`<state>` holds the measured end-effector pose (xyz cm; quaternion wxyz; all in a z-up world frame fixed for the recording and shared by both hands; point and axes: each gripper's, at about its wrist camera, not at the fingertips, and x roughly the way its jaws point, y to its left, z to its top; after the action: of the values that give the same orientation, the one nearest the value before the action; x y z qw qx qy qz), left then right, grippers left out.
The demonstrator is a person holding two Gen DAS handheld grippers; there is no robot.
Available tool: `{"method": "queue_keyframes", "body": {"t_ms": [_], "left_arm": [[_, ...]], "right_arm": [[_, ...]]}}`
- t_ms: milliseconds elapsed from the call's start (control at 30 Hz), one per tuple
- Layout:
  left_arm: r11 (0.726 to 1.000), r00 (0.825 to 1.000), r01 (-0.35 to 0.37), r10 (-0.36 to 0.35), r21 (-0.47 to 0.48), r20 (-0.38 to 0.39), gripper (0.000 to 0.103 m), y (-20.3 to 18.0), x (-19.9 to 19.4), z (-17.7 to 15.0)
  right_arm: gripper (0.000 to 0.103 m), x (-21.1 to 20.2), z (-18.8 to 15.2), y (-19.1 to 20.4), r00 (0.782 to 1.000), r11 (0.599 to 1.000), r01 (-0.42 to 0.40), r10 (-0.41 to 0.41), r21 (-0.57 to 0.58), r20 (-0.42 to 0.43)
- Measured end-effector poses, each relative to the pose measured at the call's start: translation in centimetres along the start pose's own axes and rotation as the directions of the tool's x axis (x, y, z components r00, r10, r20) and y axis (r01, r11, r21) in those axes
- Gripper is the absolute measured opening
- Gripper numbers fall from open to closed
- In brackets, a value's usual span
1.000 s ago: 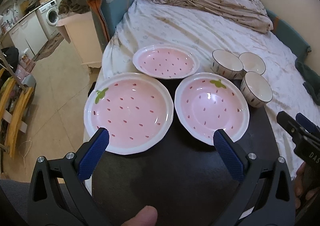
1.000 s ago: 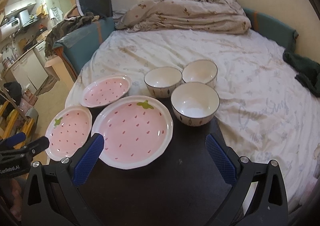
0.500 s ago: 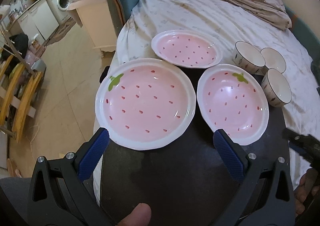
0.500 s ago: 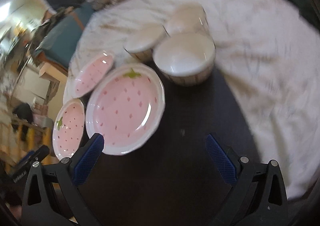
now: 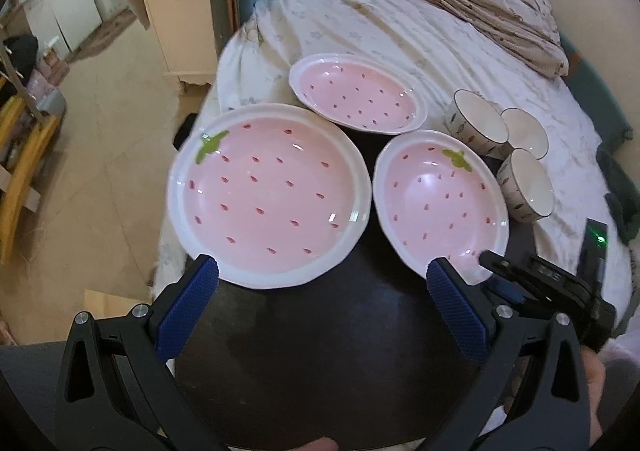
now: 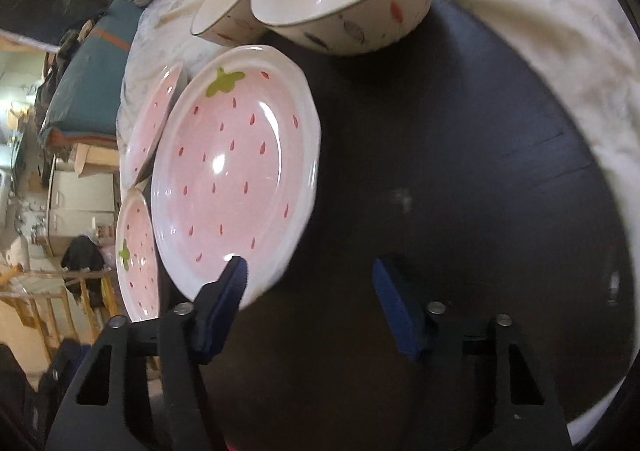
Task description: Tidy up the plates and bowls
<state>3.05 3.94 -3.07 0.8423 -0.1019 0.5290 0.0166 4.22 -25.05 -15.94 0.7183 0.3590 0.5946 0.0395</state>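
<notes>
Now the right tongs [image 6: 308,283] have dropped and rolled toward the near strawberry plate [image 6: 236,167] on the dark bench [image 6: 460,171]; their jaws have been closing, half open, apparently straddling its rim ungripped. Left tongs [image 5: 320,283] hang wide, empty.

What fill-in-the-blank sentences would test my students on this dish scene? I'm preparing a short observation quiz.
1. The number of pink strawberry plates, such as the big one, is ____.
2. The white bowls, like the nearest one, number ____.
3. The dishes mostly sit on a round table top coloured ____.
4. The right gripper, jaws just closing, reaches the near rim of the plate with a leaf coloured ____.

Missing words: three; three; black; green
</notes>
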Motion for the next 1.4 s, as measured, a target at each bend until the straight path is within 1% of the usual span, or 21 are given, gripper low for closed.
{"method": "queue_keyframes", "body": {"t_ms": [33,67,100,167,200,233,267,333,400,467,600,800,867,967,1033,1067,1133,1233,1267,1367,1400], "left_arm": [[1.000,1.000,0.018,-0.018,-0.004,-0.020,0.103,0.0,0.5,0.1],[1.000,0.999,0.024,-0.025,-0.010,-0.041,0.103,-0.1,1.1,0.1],[1.000,0.998,0.021,-0.022,-0.017,-0.053,0.103,-0.3,1.6,0.0],[1.000,0.998,0.015,-0.016,-0.017,-0.065,0.102,-0.6,2.4,-0.4],[1.000,0.997,0.017,-0.018,-0.015,-0.069,0.102,-0.9,2.6,-0.6],[1.000,0.997,0.020,-0.020,-0.011,-0.078,0.102,-1.3,3.1,-0.8],[1.000,0.996,0.025,-0.026,-0.011,-0.088,0.102,-1.4,3.4,-0.9],[0.999,0.992,0.038,-0.041,-0.028,-0.117,0.097,-1.6,4.2,-1.2],[0.998,0.989,0.041,-0.047,-0.046,-0.139,0.095,-1.2,4.9,-1.4],[0.998,0.988,0.032,-0.038,-0.046,-0.147,0.095,-1.1,5.1,-1.4],[0.999,0.990,0.025,-0.029,-0.030,-0.141,0.095,-1.2,5.0,-1.5],[0.999,0.982,0.047,-0.050,-0.022,-0.181,0.095,-1.9,5.7,-2.2],[0.999,0.982,0.045,-0.044,0.002,-0.183,0.095,-2.6,6.1,-2.1],[0.999,0.984,0.051,-0.047,0.020,-0.173,0.095,-3.5,6.5,-1.9],[0.996,0.979,0.083,-0.078,0.021,-0.186,0.093,-4.2,7.1,-1.9],[0.995,0.977,0.093,-0.087,0.021,-0.195,0.090,-4.6,7.5,-2.0],[0.994,0.969,0.109,-0.102,0.021,-0.224,0.074,-5.3,8.5,-2.1],[0.994,0.962,0.111,-0.111,-0.016,-0.251,0.065,-5.7,10.0,-2.1],[0.993,0.959,0.110,-0.115,-0.034,-0.260,0.064,-5.8,10.5,-2.1],[0.993,0.949,0.113,-0.121,-0.043,-0.292,0.050,-6.2,11.6,-2.3],[0.995,0.948,0.100,-0.103,-0.027,-0.301,0.042,-6.4,11.8,-2.4]], "right_arm": [[0.062,0.1,0.3,0.2,1.000,1.000,-0.006,0.006,0.008,0.025],[0.055,0.3,0.6,0.4,0.999,1.000,-0.012,0.011,0.017,0.031],[0.051,0.6,0.8,0.4,0.999,1.000,-0.015,0.014,0.025,0.034],[0.032,1.0,1.3,0.6,0.999,1.000,0.003,-0.005,0.031,0.047],[0.028,1.3,1.4,0.7,0.999,1.000,0.009,-0.010,0.026,0.045],[0.018,1.5,1.6,0.7,0.999,1.000,0.013,-0.013,0.022,0.038],[0.014,1.7,1.7,0.8,0.999,1.000,0.009,-0.009,0.016,0.034],[0.014,1.6,1.6,1.0,0.999,1.000,0.017,-0.017,-0.017,0.037],[0.014,1.4,1.3,1.5,0.999,0.998,0.034,-0.032,-0.058,0.034],[0.014,1.1,0.8,1.1,1.000,0.998,0.020,-0.019,-0.061,0.013],[0.014,0.3,-0.9,0.0,1.000,0.999,0.002,-0.003,-0.048,-0.018],[0.015,-1.3,-3.8,-2.9,0.995,0.999,-0.043,0.044,0.019,-0.089],[0.020,-1.6,-3.4,-3.0,0.993,0.999,-0.037,0.039,0.024,-0.109],[0.021,-3.6,-2.2,-2.6,0.998,0.998,0.050,-0.051,-0.028,-0.048],[0.021,-4.4,-1.1,-2.9,0.999,0.999,0.044,-0.044,-0.019,-0.031],[0.021,-4.7,-0.1,-3.0,0.999,0.999,0.045,-0.046,-0.014,-0.029],[0.021,-4.7,1.5,-3.1,0.998,0.998,0.056,-0.057,-0.028,-0.030],[0.021,-3.3,3.3,-3.3,0.997,0.999,0.026,-0.028,-0.026,-0.073],[0.021,-3.0,3.4,-3.4,0.997,1.000,0.014,-0.016,-0.021,-0.080],[0.021,-2.3,3.1,-3.6,0.998,1.000,-0.001,0.000,-0.023,-0.069],[0.021,-2.0,3.2,-3.2,0.998,1.000,0.004,-0.006,-0.028,-0.065]]}}
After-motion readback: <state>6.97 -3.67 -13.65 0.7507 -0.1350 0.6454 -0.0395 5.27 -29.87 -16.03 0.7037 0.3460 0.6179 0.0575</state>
